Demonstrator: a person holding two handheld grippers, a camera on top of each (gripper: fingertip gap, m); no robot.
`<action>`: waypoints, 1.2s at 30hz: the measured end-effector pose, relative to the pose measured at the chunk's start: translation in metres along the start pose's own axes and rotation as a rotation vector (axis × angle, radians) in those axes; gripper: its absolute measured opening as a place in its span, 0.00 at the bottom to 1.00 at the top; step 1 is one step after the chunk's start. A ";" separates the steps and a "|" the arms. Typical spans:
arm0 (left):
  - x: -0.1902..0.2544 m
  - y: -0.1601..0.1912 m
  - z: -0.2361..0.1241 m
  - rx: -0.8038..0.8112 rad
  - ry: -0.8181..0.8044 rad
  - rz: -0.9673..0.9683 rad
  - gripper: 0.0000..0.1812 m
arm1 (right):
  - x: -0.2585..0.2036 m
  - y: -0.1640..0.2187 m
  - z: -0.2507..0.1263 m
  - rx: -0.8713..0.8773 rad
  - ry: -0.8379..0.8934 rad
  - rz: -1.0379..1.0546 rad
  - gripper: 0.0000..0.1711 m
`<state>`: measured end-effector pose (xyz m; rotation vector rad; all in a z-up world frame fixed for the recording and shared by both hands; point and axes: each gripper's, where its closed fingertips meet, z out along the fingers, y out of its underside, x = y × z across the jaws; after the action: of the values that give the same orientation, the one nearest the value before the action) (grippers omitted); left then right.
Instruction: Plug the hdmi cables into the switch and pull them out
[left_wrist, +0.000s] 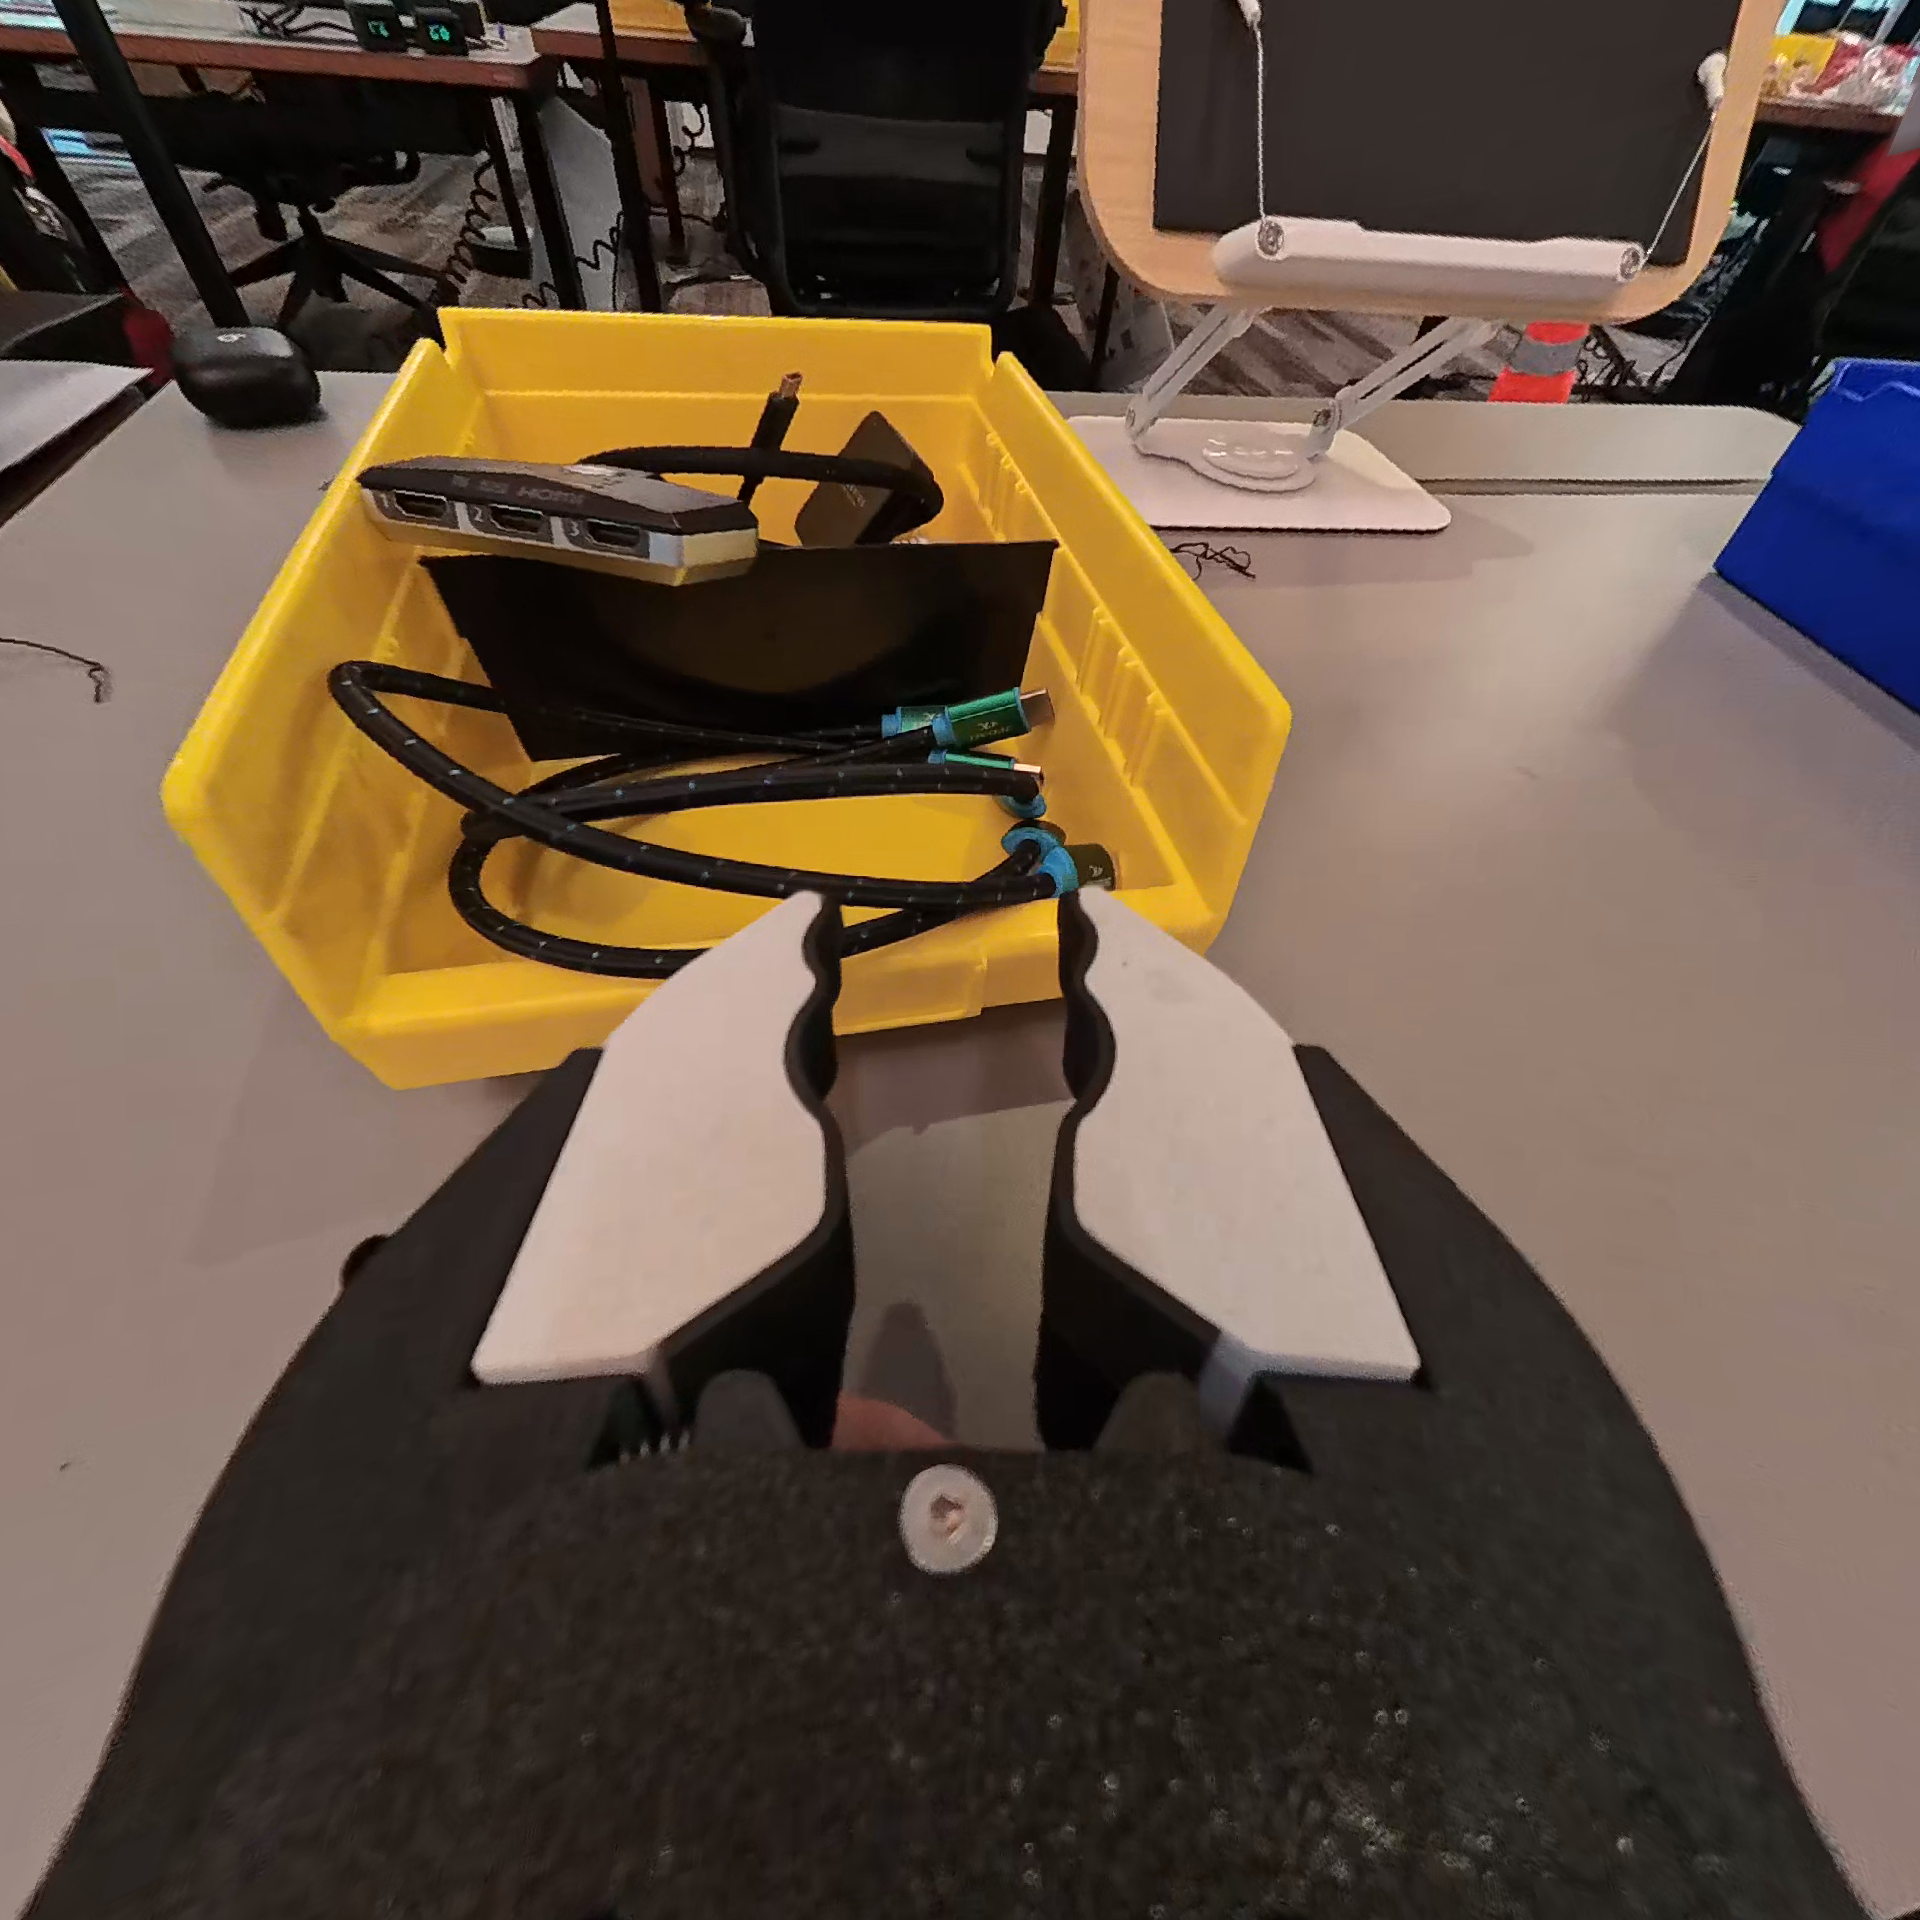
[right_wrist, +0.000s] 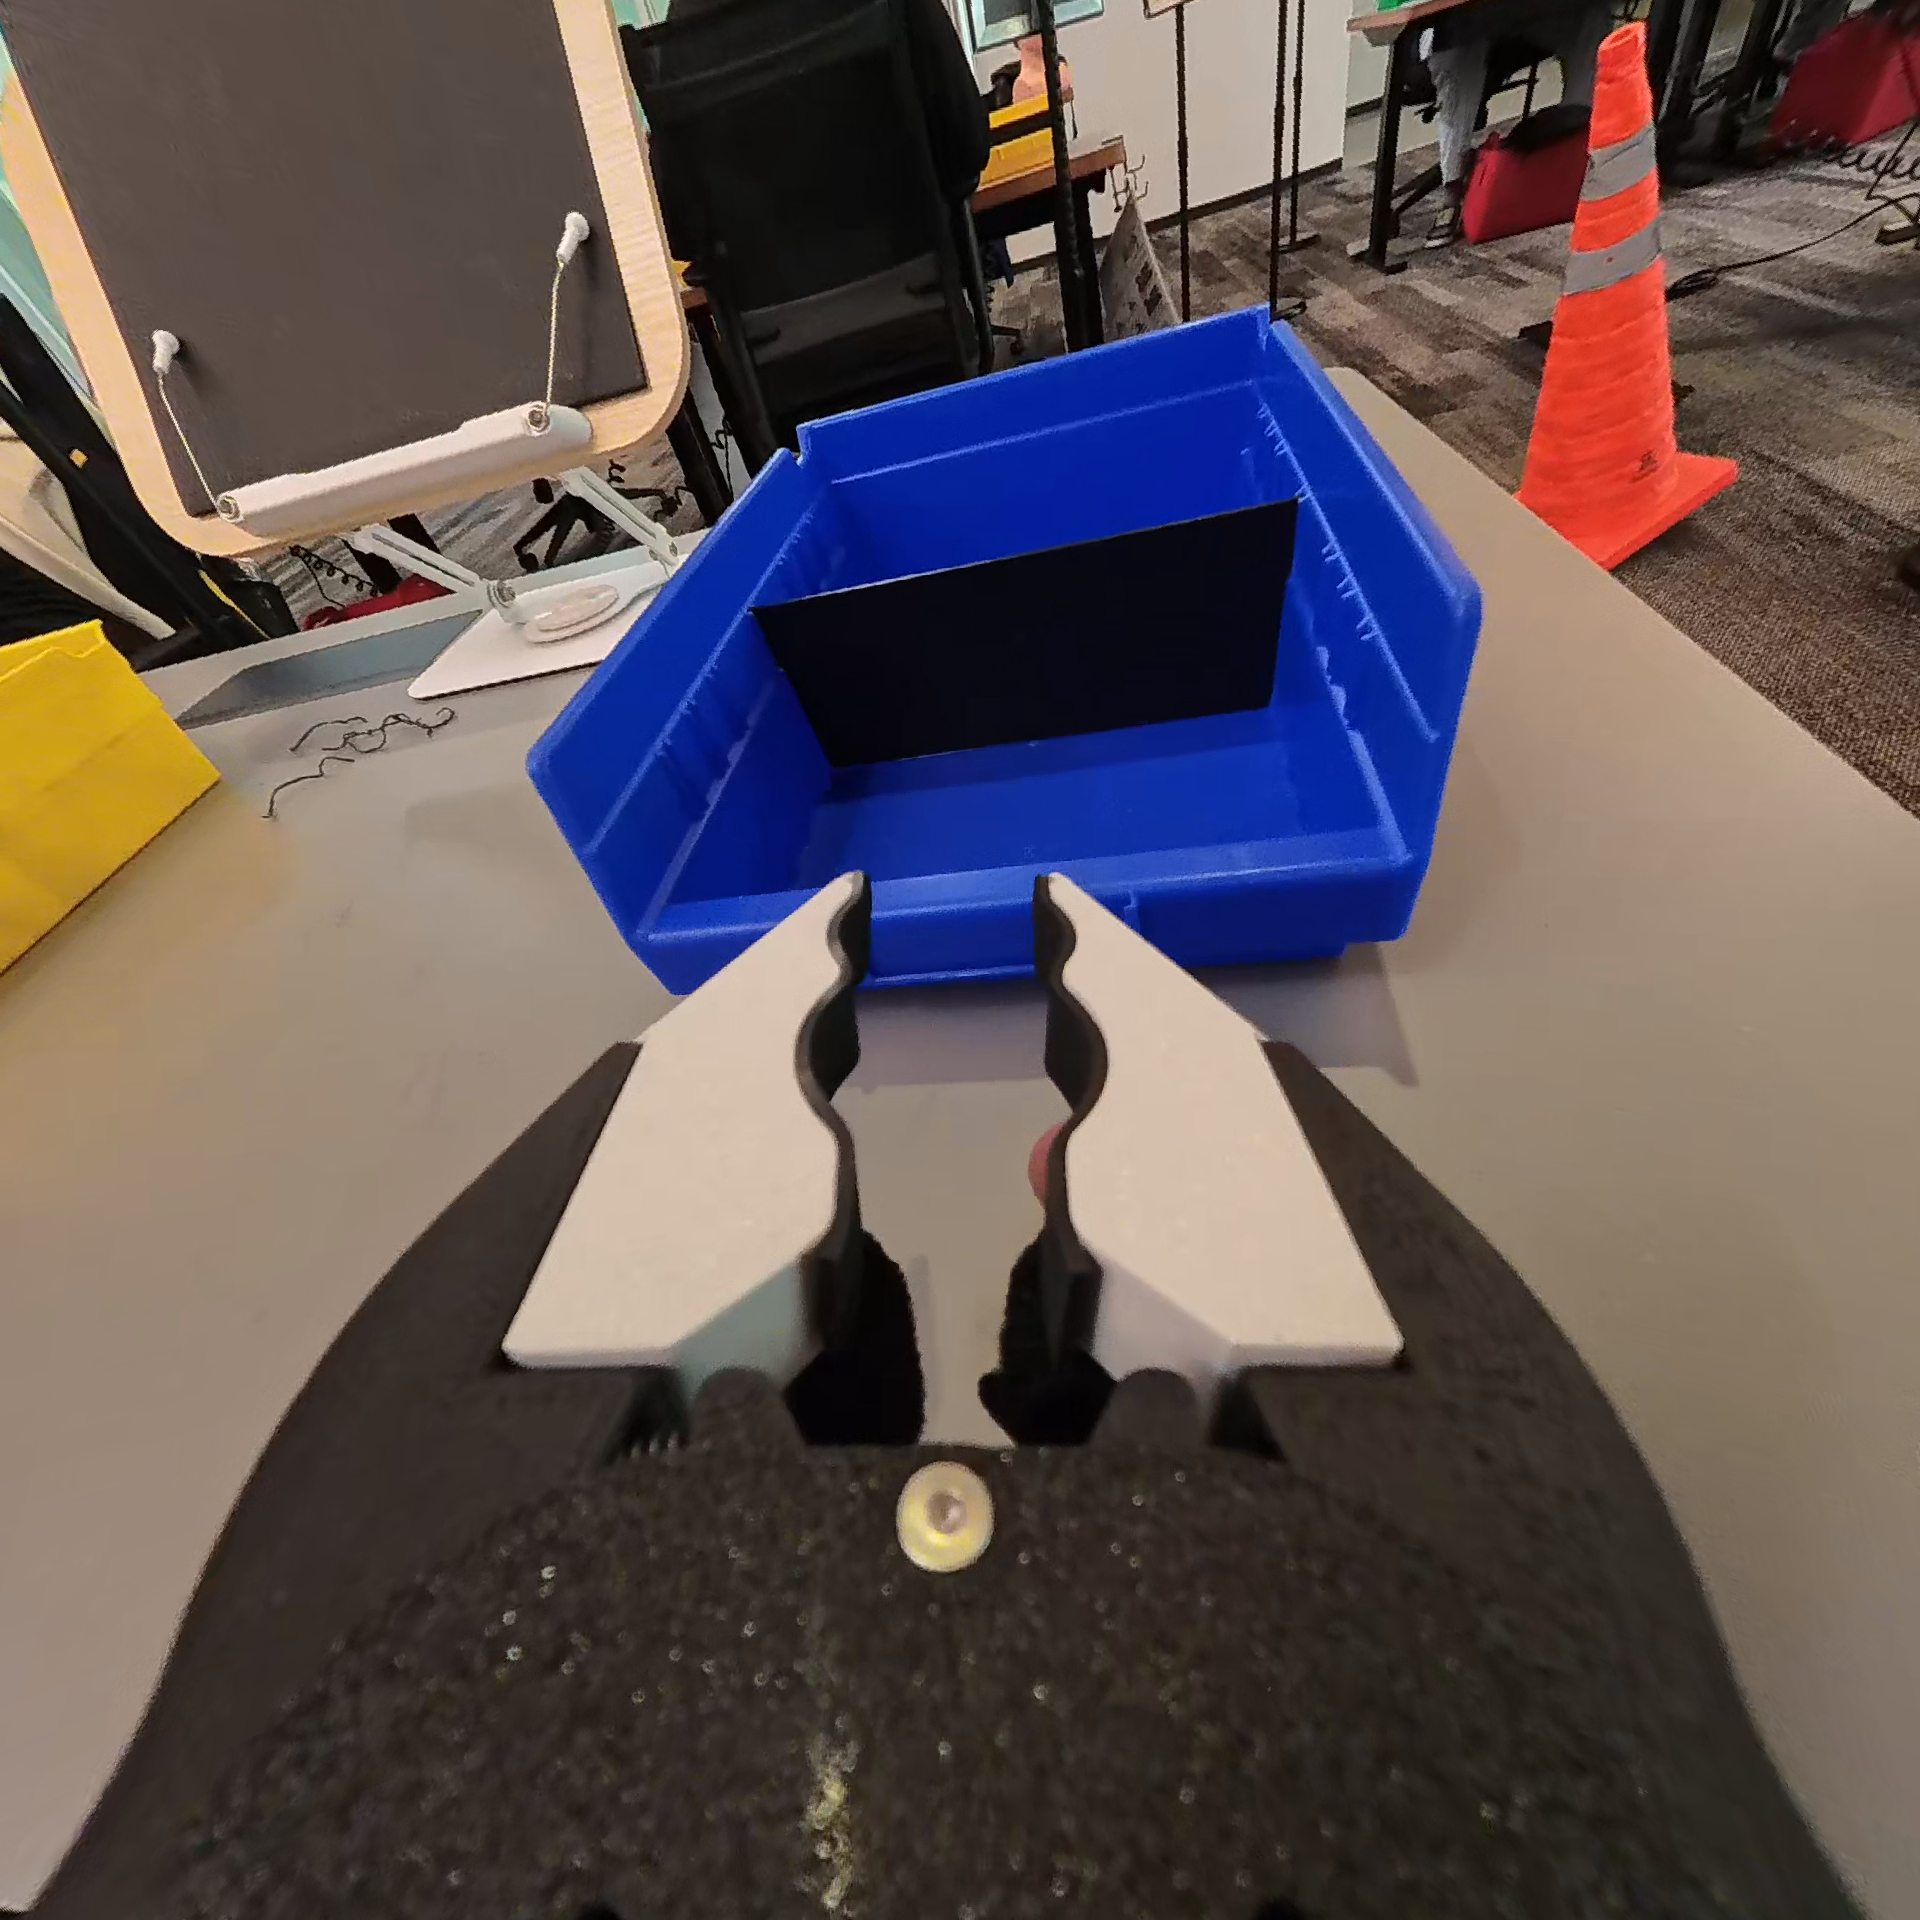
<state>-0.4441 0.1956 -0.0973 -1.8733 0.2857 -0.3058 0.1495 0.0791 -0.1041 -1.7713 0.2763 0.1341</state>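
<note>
Left grey-fingered gripper (left_wrist: 940, 914), spread and empty, is hovering before a yellow plastic bin (left_wrist: 1164, 717) holding braided black HDMI cables (left_wrist: 727, 790) and a silver-black switch (left_wrist: 561, 514); gripping a teal plug (left_wrist: 977, 719) squarely looks best. Right gripper (right_wrist: 951, 894) is hanging spread, empty.

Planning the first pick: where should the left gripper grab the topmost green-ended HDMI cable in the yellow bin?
Probably the green plug housing, not the braid. It is rigid, lies flat on the cables, tip pointing right. Bring the open left gripper down from above, fingers across its narrow sides, clear of the black divider.
</note>
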 end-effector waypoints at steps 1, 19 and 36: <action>0.000 0.000 -0.001 0.002 -0.003 0.005 0.22 | 0.000 0.000 0.000 -0.001 0.000 -0.001 0.17; 0.000 -0.003 -0.001 0.008 0.022 -0.013 0.21 | -0.006 0.010 0.003 -0.046 -0.010 -0.029 0.17; -0.011 0.001 -0.003 -0.017 -0.004 0.034 0.23 | -0.007 0.012 0.006 -0.064 -0.026 -0.020 0.16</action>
<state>-0.4559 0.1963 -0.0983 -1.8839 0.3179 -0.2768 0.1403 0.0832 -0.1156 -1.8343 0.2377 0.1530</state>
